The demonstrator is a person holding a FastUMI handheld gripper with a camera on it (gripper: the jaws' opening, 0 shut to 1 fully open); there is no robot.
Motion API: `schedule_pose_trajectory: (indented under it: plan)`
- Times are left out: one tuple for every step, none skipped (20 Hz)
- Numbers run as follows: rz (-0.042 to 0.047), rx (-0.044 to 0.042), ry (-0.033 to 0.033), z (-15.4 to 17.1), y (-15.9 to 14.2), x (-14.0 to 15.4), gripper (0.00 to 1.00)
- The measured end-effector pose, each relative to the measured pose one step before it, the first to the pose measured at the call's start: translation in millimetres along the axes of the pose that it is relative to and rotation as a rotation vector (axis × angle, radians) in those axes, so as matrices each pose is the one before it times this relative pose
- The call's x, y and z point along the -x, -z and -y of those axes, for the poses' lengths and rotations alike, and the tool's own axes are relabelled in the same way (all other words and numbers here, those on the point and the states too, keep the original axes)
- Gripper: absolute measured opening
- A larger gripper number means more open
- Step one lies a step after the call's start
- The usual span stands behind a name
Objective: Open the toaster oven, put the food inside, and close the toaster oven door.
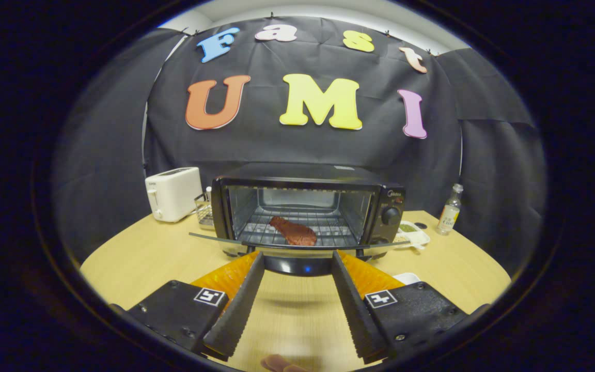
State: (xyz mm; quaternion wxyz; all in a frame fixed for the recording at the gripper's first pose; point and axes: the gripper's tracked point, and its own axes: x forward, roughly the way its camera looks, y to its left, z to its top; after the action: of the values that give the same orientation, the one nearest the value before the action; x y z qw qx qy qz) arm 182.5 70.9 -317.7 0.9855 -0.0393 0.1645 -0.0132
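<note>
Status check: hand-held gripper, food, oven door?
Hand-held gripper open, empty, fingertips at the lowered door. Food on rack inside toaster oven. Door not yet closed; nothing in the way.

I work at a pale wooden table (pixel 137 258) with a curved edge, closed in by the booth's black cloth wall (pixel 287 150), creased and clipped along its top. At twelve o'clock above the cloth I see a strip of white wall (pixel 297 10). The light falls evenly.
</note>
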Motion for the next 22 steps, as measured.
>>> schedule_pose_trajectory:
  plan:
    - [0.00752,0.00313,0.00421,-1.02,-7.26,-4.13,0.84]
    - [0.00265,0.00546,0.00527,-0.98,-5.55,-3.68,0.84]
    - [0.00833,0.00448,0.00556,-1.88,-7.05,-3.98,0.84]
    - [0.00581,0.01659,0.00227,-1.87,-5.97,-6.47,0.83]
    - [0.00983,0.02008,0.00268,-2.31,-7.02,-7.39,0.83]
    - [0.00584,0.01872,0.00371,-0.66,-3.86,-4.57,0.83]
    - [0.00806,0.00712,-0.01115,-3.31,-5.20,-4.58,0.83]
    - [0.00912,-0.00248,-0.01538,-4.52,-5.87,-4.37,0.83]
    - [0.00757,-0.00379,-0.00228,0.12,-5.36,-2.17,0.83]
    - [0.01395,-0.00114,-0.00001,3.15,-5.09,2.35,0.83]
    - [0.01749,-0.00293,-0.00034,1.32,-7.72,4.59,0.84]
    - [0.02142,-0.00221,-0.00285,1.10,-7.10,7.05,0.84]
    - [0.01530,-0.00714,-0.00891,-0.37,-7.72,9.78,0.84]
    - [0.01250,-0.00477,-0.01134,-1.15,-6.80,10.62,0.84]
    - [0.01428,-0.00258,-0.00348,1.20,-8.64,14.33,0.84]
    - [0.01560,-0.00021,-0.00538,1.90,-9.08,16.32,0.84]
    - [0.02289,-0.00120,0.00203,2.89,-11.42,17.48,0.84]
    - [0.02699,0.00298,-0.00040,3.16,-12.40,18.06,0.84]
    - [0.03387,0.00810,0.00681,5.19,-14.34,18.55,0.84]
    - [0.03091,0.00902,0.01657,8.30,-12.43,18.29,0.84]
    - [0.01737,0.00597,0.01459,8.87,-10.74,18.52,0.84]
    - [0.00498,-0.00340,0.00475,5.72,-6.59,18.70,0.84]
